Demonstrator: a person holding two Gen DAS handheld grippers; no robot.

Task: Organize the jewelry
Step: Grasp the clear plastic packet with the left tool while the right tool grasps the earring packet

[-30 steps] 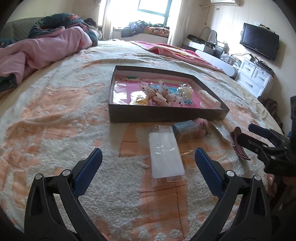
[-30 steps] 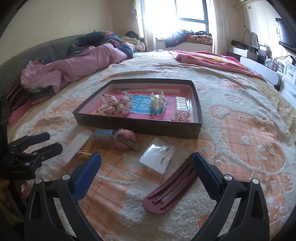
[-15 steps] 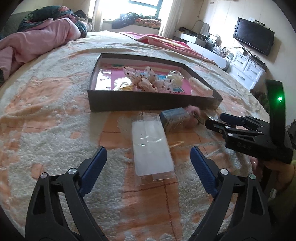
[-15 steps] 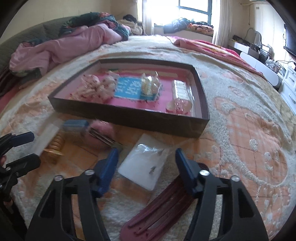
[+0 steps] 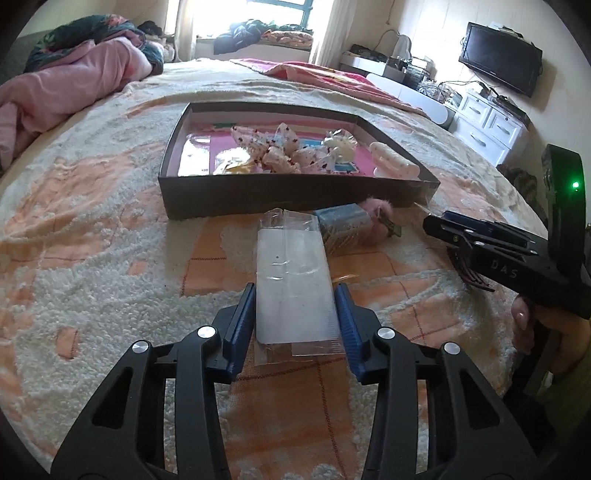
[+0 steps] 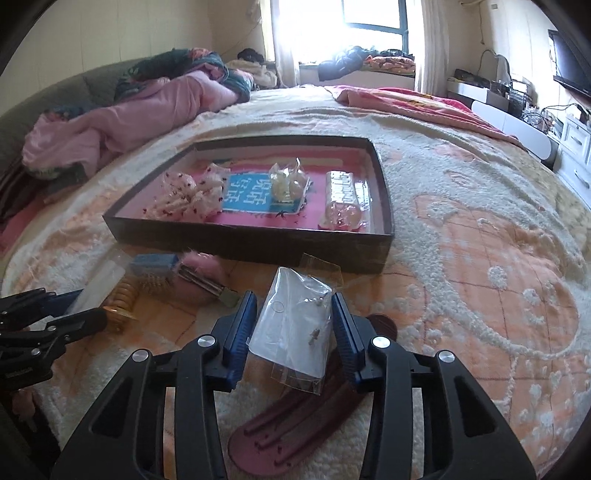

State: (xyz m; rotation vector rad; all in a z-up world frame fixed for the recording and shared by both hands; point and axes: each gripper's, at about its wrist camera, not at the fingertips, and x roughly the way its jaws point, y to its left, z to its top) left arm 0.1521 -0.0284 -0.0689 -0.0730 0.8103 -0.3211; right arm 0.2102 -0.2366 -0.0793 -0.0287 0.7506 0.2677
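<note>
A pink quilt (image 5: 62, 92) lies crumpled on the bed (image 5: 92, 229). A black television (image 5: 500, 57) hangs above white drawers (image 5: 487, 125) near the window (image 6: 373, 14).
</note>
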